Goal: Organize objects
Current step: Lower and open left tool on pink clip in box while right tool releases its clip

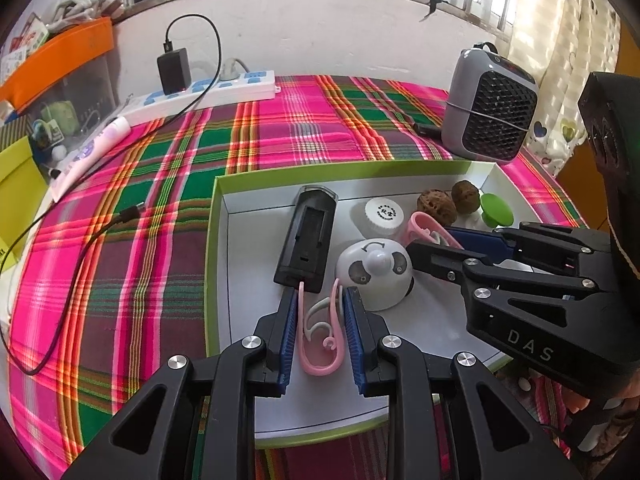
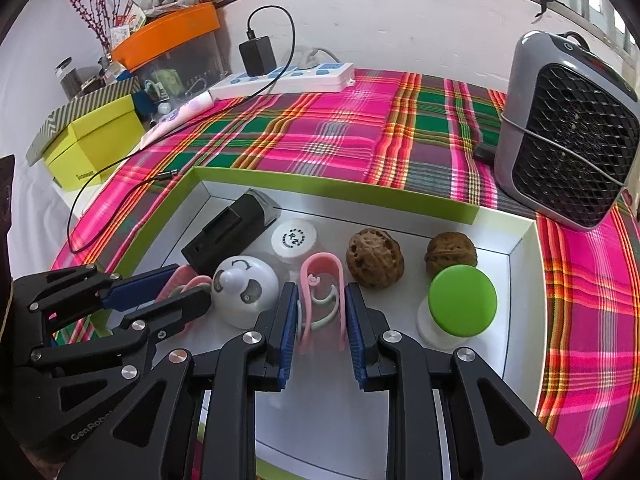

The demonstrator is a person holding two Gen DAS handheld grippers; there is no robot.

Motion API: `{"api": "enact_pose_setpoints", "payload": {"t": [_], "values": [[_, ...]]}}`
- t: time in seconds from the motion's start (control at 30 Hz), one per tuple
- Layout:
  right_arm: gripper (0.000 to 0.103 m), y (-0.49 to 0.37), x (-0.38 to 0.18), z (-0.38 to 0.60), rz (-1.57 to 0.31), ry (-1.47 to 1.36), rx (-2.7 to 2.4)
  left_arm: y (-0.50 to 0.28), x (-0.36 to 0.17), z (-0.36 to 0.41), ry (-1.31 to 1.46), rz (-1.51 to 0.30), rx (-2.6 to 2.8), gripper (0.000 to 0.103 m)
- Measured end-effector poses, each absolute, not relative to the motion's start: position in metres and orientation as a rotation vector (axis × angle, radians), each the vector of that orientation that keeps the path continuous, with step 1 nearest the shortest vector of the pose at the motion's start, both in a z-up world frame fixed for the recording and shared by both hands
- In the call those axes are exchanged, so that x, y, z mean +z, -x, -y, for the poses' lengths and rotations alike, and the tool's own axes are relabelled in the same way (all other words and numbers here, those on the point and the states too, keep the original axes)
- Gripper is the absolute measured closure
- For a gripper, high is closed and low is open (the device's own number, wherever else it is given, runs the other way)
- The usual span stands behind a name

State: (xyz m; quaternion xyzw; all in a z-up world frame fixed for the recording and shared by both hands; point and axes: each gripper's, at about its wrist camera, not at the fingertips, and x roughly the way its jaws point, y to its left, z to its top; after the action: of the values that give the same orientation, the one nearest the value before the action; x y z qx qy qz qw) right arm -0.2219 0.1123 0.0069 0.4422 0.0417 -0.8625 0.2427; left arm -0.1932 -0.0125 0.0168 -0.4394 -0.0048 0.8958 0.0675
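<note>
A shallow white box with a green rim [image 1: 215, 216] lies on the plaid cloth. My left gripper [image 1: 322, 292] is shut on a pink and white ear hook [image 1: 320, 354] over the box floor, just in front of a black charger [image 1: 308, 236]. In the right wrist view my right gripper [image 2: 321, 288] is shut on a second pink ear hook [image 2: 322, 264]. The two grippers sit side by side with a white panda-faced dome [image 2: 244, 292] between them. The box also holds a white cap [image 2: 294, 240], two walnuts [image 2: 374, 258] and a green-lidded piece [image 2: 462, 302].
A grey fan heater [image 2: 568, 136] stands at the box's far right corner. At the back lie a white power strip [image 1: 208, 92] with a black adapter and a cable trailing over the cloth. A yellow-green box [image 2: 92, 140] and an orange-lidded bin [image 2: 168, 32] stand at the left.
</note>
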Motion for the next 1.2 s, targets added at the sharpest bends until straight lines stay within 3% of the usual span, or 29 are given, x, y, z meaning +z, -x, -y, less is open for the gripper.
{"api": "enact_pose_setpoints", "payload": {"t": [1.2], "values": [[0.078, 0.2227, 0.0087, -0.1119, -0.096, -1.183, -2.375, 0.1946, 0.0165, 0.0130, 1.313, 0.001, 2.709, 0.080]]}}
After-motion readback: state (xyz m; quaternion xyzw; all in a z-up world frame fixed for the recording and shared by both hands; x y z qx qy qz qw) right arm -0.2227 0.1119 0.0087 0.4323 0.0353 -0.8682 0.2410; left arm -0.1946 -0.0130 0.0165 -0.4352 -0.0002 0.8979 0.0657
